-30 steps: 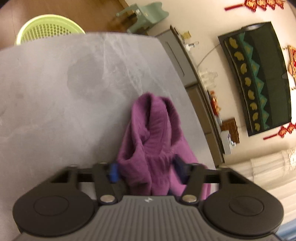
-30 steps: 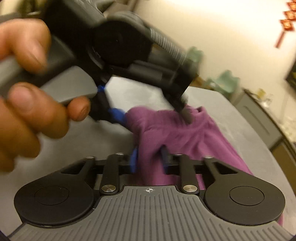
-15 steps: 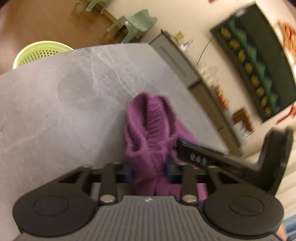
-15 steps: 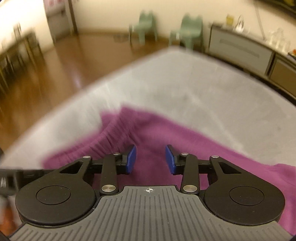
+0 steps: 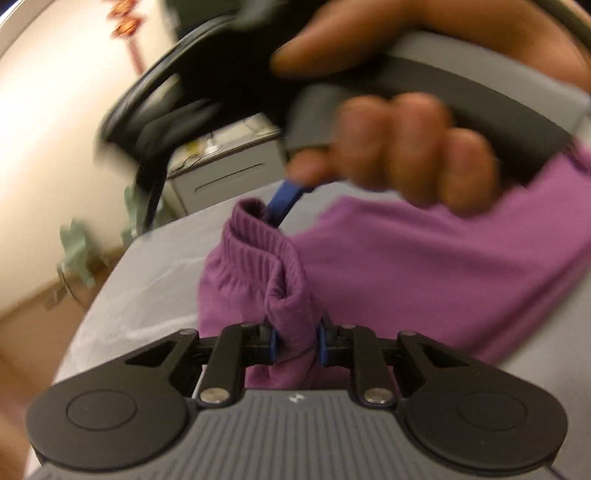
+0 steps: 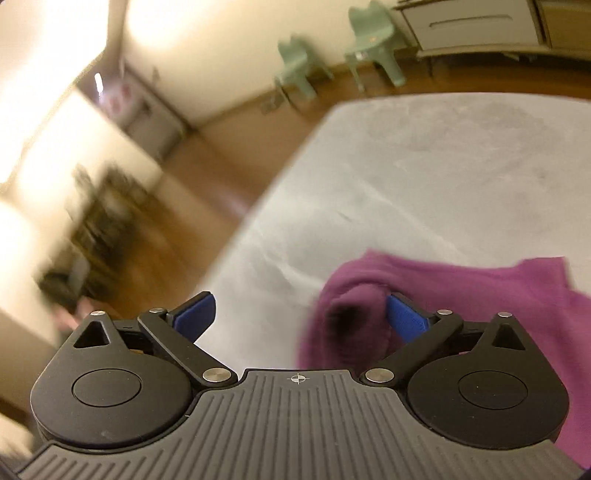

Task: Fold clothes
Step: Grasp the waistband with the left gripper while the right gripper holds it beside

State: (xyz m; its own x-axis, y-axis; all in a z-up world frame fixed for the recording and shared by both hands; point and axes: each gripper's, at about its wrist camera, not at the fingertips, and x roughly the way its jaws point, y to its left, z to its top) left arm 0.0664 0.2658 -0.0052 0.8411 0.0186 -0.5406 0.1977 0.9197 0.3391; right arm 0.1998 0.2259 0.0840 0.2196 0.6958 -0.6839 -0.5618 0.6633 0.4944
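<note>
A purple garment lies on the grey table. My left gripper is shut on a bunched fold of its ribbed waistband. The other hand-held gripper with the person's hand fills the top of the left wrist view, one blue finger at the waistband's upper edge. In the right wrist view my right gripper is wide open, and a hump of the purple garment lies against its right finger.
The grey table's left edge runs close by, with wooden floor beyond. Two green chairs and a grey cabinet stand by the far wall. Both views are motion-blurred.
My right gripper has opened wide and let go of the garment, swinging left. My left gripper has shut on the waistband and turned, and the right hand now shows in its view.
</note>
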